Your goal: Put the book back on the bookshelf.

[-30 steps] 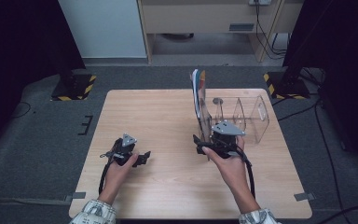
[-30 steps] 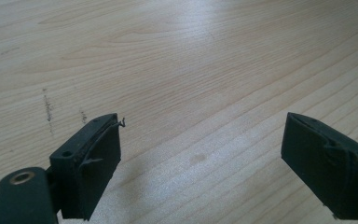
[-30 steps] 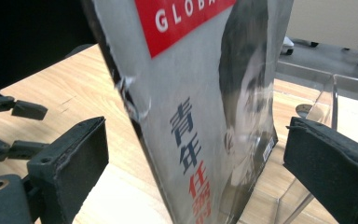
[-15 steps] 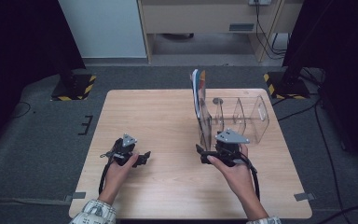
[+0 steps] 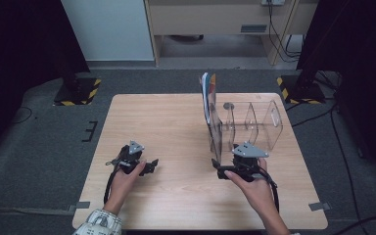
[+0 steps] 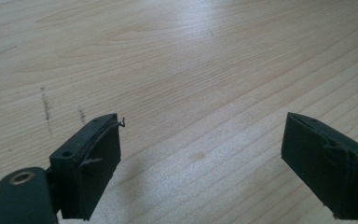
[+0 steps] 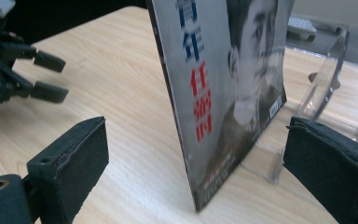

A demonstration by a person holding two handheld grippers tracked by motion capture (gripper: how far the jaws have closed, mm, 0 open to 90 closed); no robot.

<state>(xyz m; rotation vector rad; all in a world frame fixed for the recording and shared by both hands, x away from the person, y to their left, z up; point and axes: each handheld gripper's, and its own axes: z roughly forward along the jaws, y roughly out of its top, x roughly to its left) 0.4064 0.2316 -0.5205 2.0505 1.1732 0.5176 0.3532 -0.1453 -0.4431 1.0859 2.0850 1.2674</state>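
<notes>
Right gripper [image 7: 193,154] fingers spread, facing upright magazine [image 7: 223,93].

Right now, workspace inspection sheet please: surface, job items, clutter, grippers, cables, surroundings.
Surface: light wooden table, faint scuff marks in the left gripper view.
Job's things: clear acrylic rack with dividers on the right side of the table; magazine standing upright in its leftmost slot.
Clutter: nothing seen.
Grippers: left gripper open over bare wood, holding nothing; right gripper open, its jaws either side of the magazine's near edge, not touching it.
Cables: one trails from each gripper along the forearm; more lie on the floor at far right.
Surroundings: grey carpet, white cabinet, black stands with hazard-striped bases.
</notes>
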